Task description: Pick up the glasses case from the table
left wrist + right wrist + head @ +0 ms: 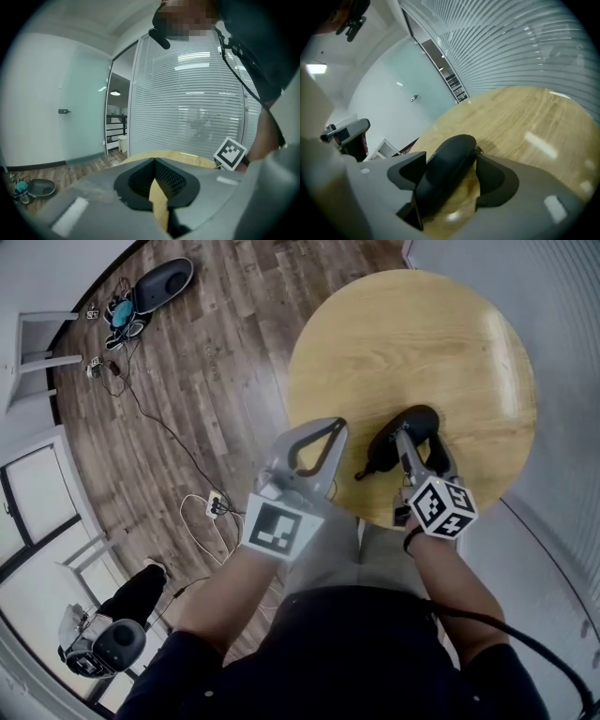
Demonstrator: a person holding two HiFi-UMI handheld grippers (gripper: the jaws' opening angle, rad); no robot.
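Observation:
A black glasses case (382, 454) lies on the round wooden table (412, 334), near its front edge. My right gripper (405, 433) reaches down over it with its jaws wide apart. In the right gripper view the case (447, 171) lies lengthwise between the jaws of the right gripper (450, 159), close against the left one, and bare wood shows beside the right one. My left gripper (332, 425) hovers at the table's front left edge, shut and empty. In its own view the left gripper's (153, 160) tips meet over the table (187, 159).
Slatted blinds (562, 381) stand close behind and to the right of the table. On the wooden floor to the left lie cables with a power strip (216, 505) and a dark rounded object (161, 282). A black device (112, 643) sits at lower left.

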